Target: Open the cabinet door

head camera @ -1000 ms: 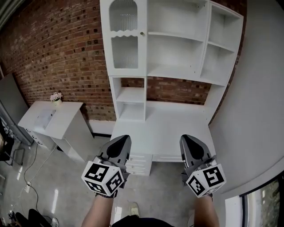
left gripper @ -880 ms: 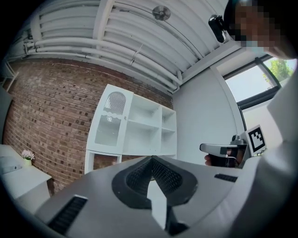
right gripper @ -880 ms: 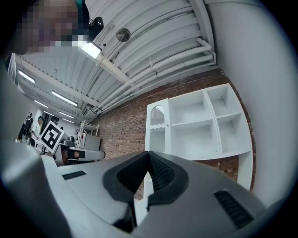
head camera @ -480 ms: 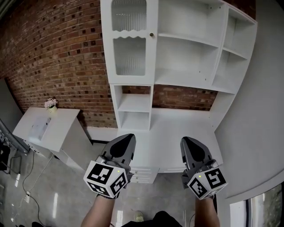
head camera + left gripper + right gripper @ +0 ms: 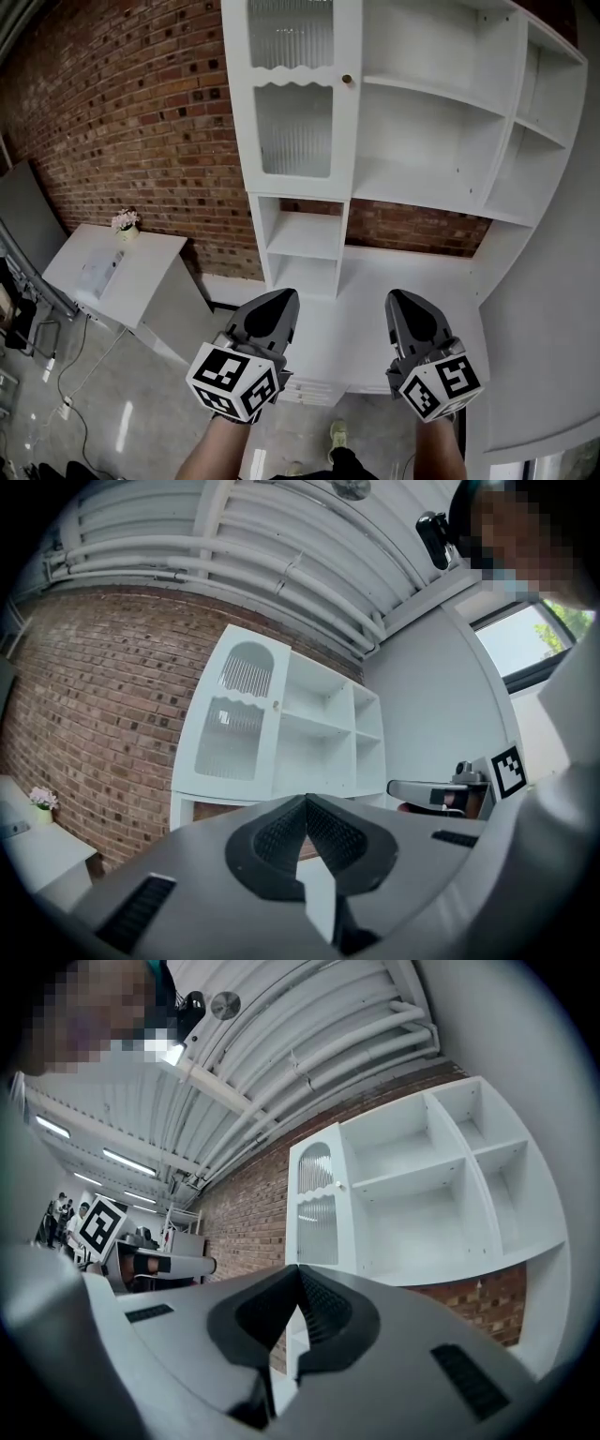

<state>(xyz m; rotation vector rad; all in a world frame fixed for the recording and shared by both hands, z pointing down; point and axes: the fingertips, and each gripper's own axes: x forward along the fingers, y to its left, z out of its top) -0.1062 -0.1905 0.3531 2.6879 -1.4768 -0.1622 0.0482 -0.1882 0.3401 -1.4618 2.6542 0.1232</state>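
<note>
The white cabinet door (image 5: 292, 94) with ribbed glass panels is closed, at the upper left of a white shelf unit. Its small round knob (image 5: 347, 80) sits on the door's right edge. Both grippers hang low in the head view, well short of the door. My left gripper (image 5: 280, 300) is shut and holds nothing, and so is my right gripper (image 5: 404, 300). In the left gripper view the door (image 5: 234, 728) and knob (image 5: 276, 704) lie far beyond the shut left gripper (image 5: 307, 803). The right gripper view shows the door (image 5: 317, 1208) far past the shut right gripper (image 5: 298, 1274).
Open white shelves (image 5: 431, 112) fill the unit right of the door, above a white desk top (image 5: 361, 300) with drawers (image 5: 309, 389). A low white side table (image 5: 112, 267) with a small flower pot (image 5: 124, 221) stands at the left against the brick wall (image 5: 141, 112).
The cabinet has grown larger and shifted right in the head view as the person stepped closer. Both grippers stay shut and level in front.
</note>
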